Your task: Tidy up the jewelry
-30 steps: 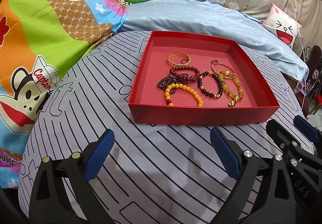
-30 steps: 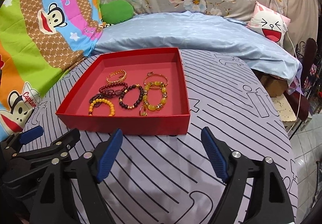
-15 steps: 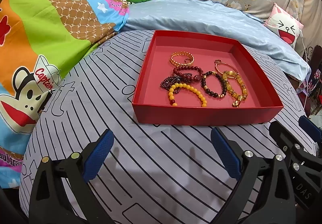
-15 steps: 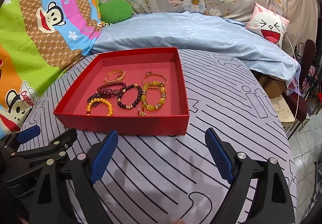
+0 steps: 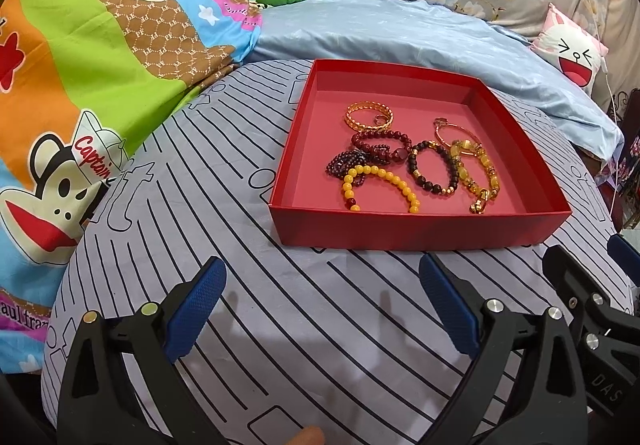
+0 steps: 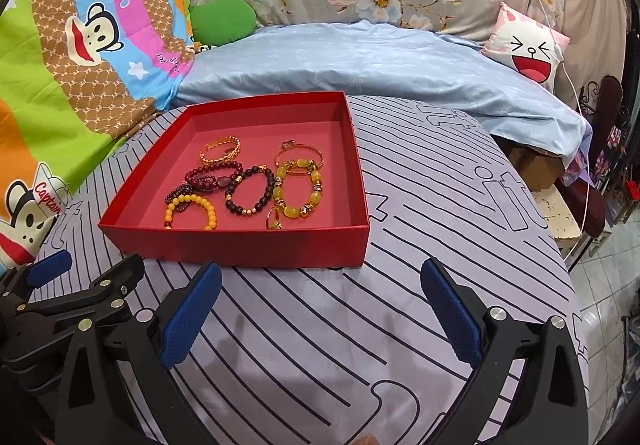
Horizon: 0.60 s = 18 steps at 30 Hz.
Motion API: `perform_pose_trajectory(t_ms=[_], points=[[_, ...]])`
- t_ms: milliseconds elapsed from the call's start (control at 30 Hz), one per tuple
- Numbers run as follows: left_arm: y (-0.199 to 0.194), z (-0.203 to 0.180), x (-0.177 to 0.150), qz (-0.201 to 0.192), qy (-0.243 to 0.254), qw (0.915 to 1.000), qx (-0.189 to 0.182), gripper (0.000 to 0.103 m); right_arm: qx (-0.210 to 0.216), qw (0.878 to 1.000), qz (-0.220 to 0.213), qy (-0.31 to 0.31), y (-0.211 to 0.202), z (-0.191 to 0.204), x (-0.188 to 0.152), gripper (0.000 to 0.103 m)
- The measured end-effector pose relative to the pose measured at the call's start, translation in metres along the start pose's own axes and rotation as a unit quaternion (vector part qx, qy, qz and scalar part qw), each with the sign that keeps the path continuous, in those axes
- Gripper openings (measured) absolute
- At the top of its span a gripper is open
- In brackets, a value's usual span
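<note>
The right gripper (image 6: 320,309) hangs over the striped cloth (image 6: 440,205) on the tabletop, its jaws wide apart with nothing between them; they have just been opening. The left gripper (image 5: 322,309) sits just beside it, jaws also spread and empty, blue pads (image 5: 196,309) facing inward.

The red tray (image 6: 248,247) lies ahead of both grippers and apart from them, its near wall just beyond the fingertips. In the right view it sits ahead and to the left; in the left view, ahead and to the right.

All the jewelry lies loose inside the tray: a gold bangle (image 6: 221,149) at the back, dark red beads (image 6: 208,177), a yellow bead bracelet (image 6: 192,209) nearest the front wall, a dark bead bracelet (image 6: 250,191) in the middle, a chunky yellow bracelet (image 6: 298,189) to the right with a thin gold hoop (image 6: 298,159) behind it.
</note>
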State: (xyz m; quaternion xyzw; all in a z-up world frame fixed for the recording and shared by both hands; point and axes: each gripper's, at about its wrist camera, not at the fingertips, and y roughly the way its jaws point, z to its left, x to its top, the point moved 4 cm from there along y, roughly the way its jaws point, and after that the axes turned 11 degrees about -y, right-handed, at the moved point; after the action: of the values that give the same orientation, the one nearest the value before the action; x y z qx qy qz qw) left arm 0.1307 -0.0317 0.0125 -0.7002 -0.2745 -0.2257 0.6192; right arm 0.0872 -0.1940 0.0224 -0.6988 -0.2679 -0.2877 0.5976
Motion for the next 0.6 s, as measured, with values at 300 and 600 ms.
perform_pose_trajectory(t_ms=[300, 600], points=[[-0.0006, -0.0005, 0.0003, -0.002, 0.001, 1.0, 0.001, 0.093, -0.004, 1.0, -0.001, -0.001, -0.0002, 0.0005, -0.0008, 0.096], [-0.0023, 0.0007, 0.0019, -0.004, 0.002, 1.0, 0.003, 0.093, -0.006, 1.0, -0.001, -0.001, -0.0007, 0.0002, -0.0013, 0.096]])
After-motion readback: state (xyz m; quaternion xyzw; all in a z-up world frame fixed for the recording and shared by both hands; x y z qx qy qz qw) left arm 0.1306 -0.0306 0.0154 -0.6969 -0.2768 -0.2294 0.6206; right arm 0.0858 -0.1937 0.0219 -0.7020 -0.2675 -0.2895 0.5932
